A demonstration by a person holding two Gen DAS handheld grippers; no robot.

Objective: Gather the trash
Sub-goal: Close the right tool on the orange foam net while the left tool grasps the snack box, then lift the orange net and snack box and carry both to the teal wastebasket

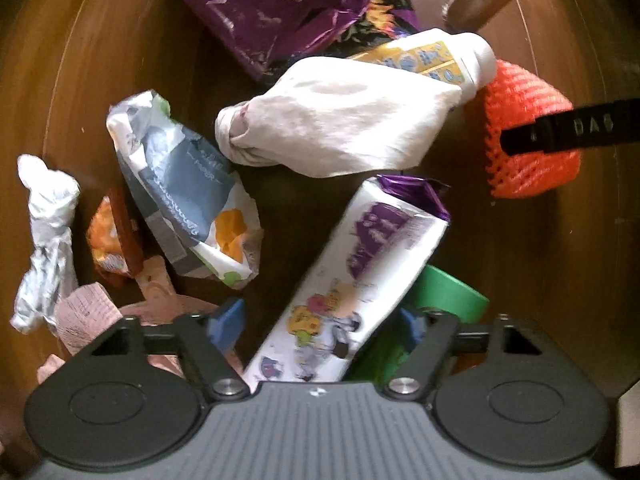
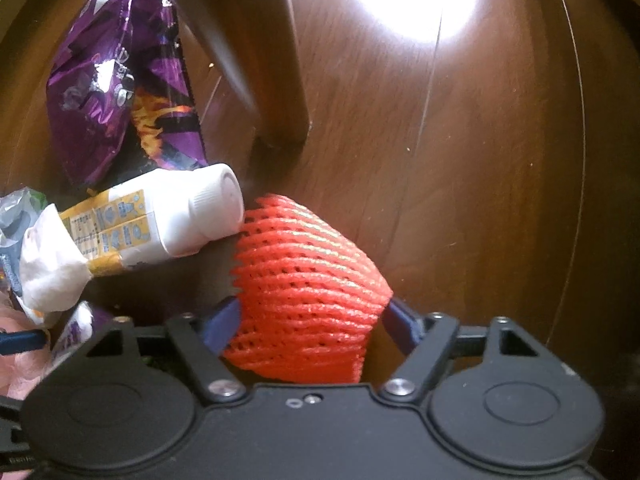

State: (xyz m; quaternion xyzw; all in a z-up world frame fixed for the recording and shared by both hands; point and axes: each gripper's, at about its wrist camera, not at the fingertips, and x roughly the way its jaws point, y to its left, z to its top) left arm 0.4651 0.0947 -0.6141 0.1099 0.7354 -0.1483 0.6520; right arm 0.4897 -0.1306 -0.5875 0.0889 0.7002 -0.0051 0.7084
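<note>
The wooden floor filled both views, brown and glossy, with a bright glare at the top of the right wrist view. A dark wooden furniture leg stood in the upper middle of that view. A crumpled purple snack bag lay at the top centre of the left wrist view, and a wadded white tissue lay just below it, draped over the lower end of a white bottle with a yellow label.

The left gripper pointed down at a white printed carton with a purple torn top, which ran diagonally from the bottom centre up toward the right. The carton lay between the blue-padded fingers; the right-hand pad sat against its edge, while the left-hand pad stood apart from it with dark floor showing between — no grip visible. A green object lay beside the carton, at its lower right. A grey-and-white printed wrapper lay at centre left, with an orange wrapper and a twisted white paper further left.

The right gripper pointed down over an orange foam fruit net in the lower middle of its view. The net sat between the blue fingers, its sides meeting both pads; whether they were pressing it I could not tell. The bottle's cap touched the net's upper left edge.
</note>
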